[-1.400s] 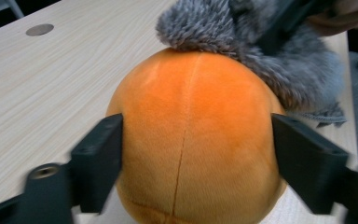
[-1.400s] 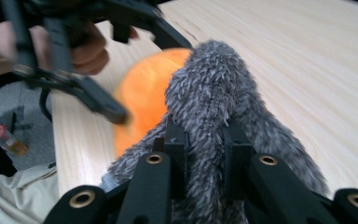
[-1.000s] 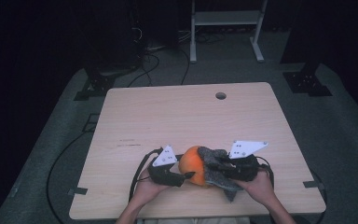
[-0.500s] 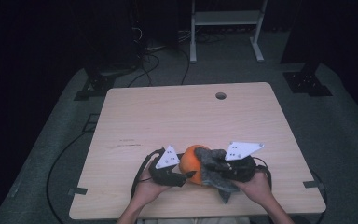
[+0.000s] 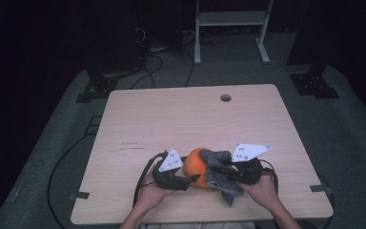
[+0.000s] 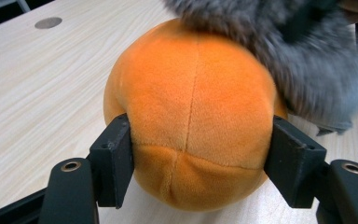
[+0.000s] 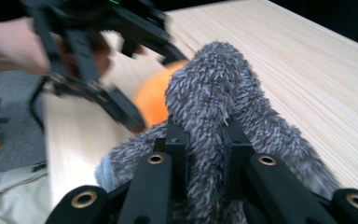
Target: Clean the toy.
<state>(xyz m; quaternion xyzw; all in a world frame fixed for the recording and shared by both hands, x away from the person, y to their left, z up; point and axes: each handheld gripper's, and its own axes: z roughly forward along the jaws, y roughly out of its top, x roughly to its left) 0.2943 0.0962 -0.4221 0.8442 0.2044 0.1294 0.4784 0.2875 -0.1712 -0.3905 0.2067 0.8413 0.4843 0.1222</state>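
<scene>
Orange plush ball point(image 6: 193, 116) sits near table point(image 5: 171, 114) front edge, between both grippers. Left gripper point(image 6: 200, 163) jaws, just opening, straddle ball, pads touching its sides; right gripper point(image 7: 205, 140) clenched on grey fuzzy cloth point(image 7: 214, 93) draped over ball's right side

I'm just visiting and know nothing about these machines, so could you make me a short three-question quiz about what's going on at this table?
1. True or false: the left claw has its jaws on either side of the orange plush ball.
2. What does the right claw pinch?
A. a cable
B. the grey fuzzy cloth
C. a wooden block
3. Fill in: the ball rests on the wooden ____, near the edge closest to the person.

Key
1. True; the pads press the ball's sides, and these jaws have just been opening slightly.
2. B; the jaws are shut on a fold of it.
3. table
</scene>
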